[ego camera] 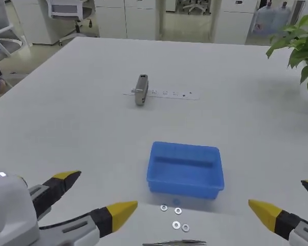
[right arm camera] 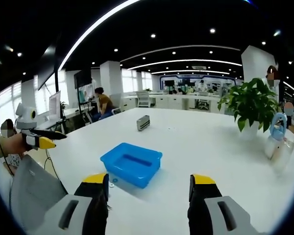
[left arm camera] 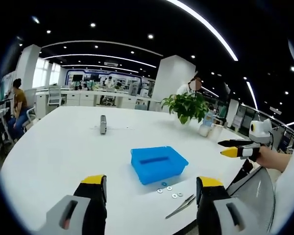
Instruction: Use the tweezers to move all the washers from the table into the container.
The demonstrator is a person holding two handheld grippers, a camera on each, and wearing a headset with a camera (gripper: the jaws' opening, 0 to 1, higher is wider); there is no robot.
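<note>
A blue plastic container stands on the white table, empty as far as I can see. Several small metal washers lie just in front of it, and silver tweezers lie flat nearer the table's edge. My left gripper hovers open at the lower left, holding nothing. My right gripper hovers open at the lower right, also holding nothing. The left gripper view shows its own gripper above the container, washers and tweezers. The right gripper view shows its gripper near the container.
A grey metal block sits on a white power strip further back on the table. A potted plant stands at the far right. Office chairs and cabinets lie beyond the table. People sit in the background.
</note>
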